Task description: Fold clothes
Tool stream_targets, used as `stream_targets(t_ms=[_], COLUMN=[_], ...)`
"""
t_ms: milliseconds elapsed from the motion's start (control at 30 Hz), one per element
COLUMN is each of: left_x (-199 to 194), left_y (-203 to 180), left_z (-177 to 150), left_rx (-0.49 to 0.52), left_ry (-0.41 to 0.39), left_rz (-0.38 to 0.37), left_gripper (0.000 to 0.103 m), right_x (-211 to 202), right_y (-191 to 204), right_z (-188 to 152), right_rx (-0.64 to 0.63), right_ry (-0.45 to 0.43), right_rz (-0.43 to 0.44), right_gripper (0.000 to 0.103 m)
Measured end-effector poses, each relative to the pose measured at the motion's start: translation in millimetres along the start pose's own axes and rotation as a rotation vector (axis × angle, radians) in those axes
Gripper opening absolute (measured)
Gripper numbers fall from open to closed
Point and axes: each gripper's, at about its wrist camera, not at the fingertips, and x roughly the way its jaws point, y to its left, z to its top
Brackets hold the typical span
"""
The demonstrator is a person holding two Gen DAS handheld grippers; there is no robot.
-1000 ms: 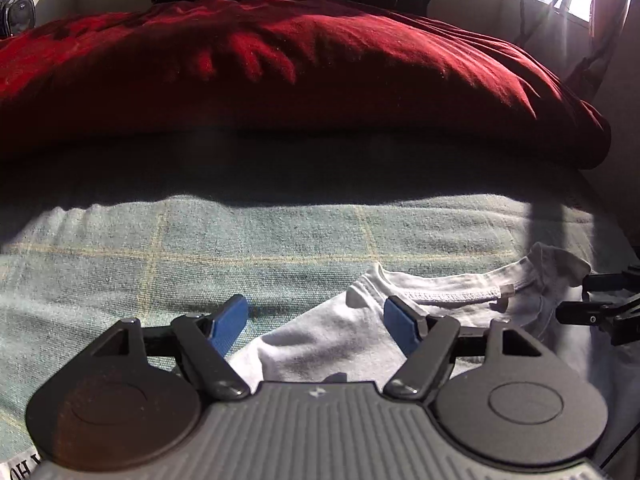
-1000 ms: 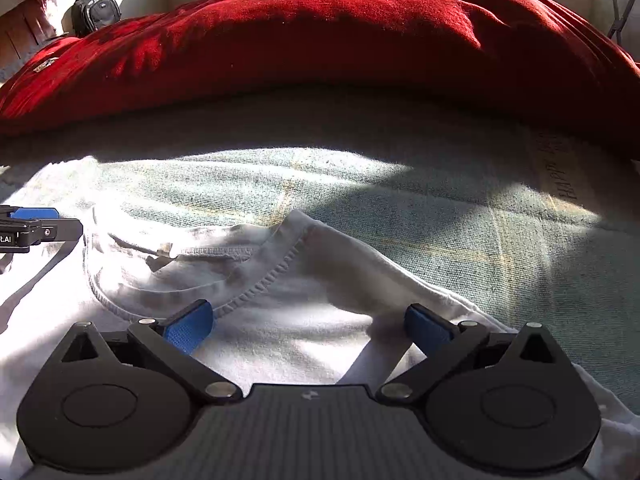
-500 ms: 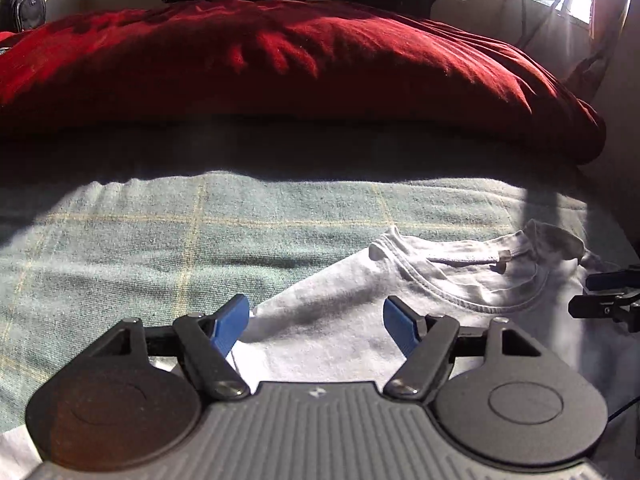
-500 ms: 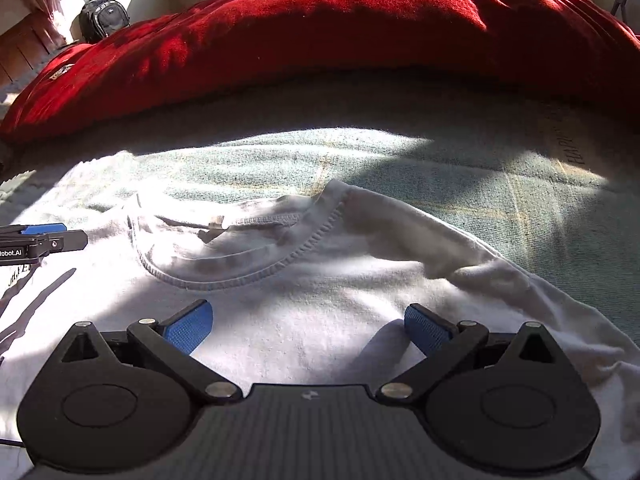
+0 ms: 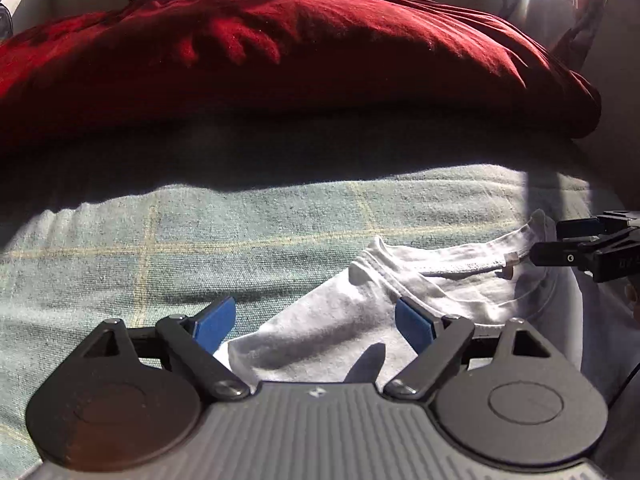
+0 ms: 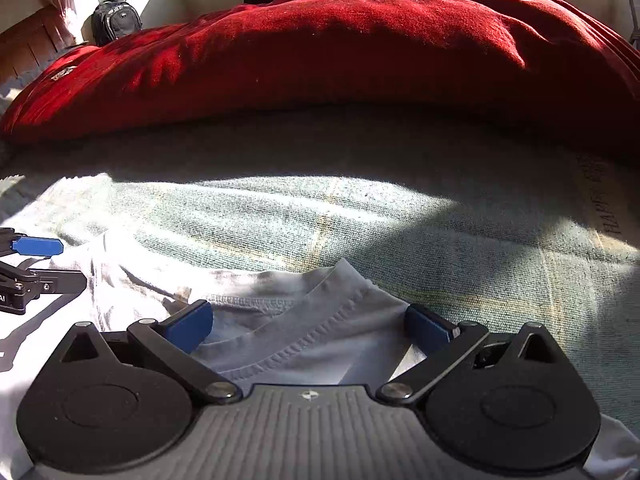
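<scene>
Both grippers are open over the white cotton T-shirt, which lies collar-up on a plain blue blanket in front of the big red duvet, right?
Not quite: the left wrist view shows the woven blanket is pale green with yellow check lines. The white cotton T-shirt, big red duvet, and open left gripper and right gripper are as you said.

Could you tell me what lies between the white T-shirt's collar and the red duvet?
Only bare green checked blanket, between T-shirt and duvet, in both wrist views.

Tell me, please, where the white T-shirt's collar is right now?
The collar lies on the green blanket, just ahead of the right gripper, between its open jaws.
</scene>
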Motion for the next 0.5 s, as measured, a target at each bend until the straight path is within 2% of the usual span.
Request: stream_targets(t_ms=[133, 233, 333, 500], left_x=[-32, -32, -13, 3], left_y=[-3, -5, -1, 7], left_z=[-10, -28, -41, -28], left_rx=[0.016, 0.043, 0.039, 0.004], left_ry=[0.001, 0.068, 0.131, 0.073], left_rz=[-0.038, -0.050, -0.002, 0.013], left_gripper=[0.086, 0.087, 0.086, 0.088], right_x=[-37, -53, -38, -20], right_y=[-4, -8, -16, -25], right_z=[0, -18, -40, -39], right_rx=[0.027, 0.053, 0.077, 0.097], right_ry=[-0.020, 0.002, 0.056, -0.004], right_rz=[0.009, 0.007, -0.027, -0.070], right_gripper=[0.103, 0.103, 0.103, 0.103])
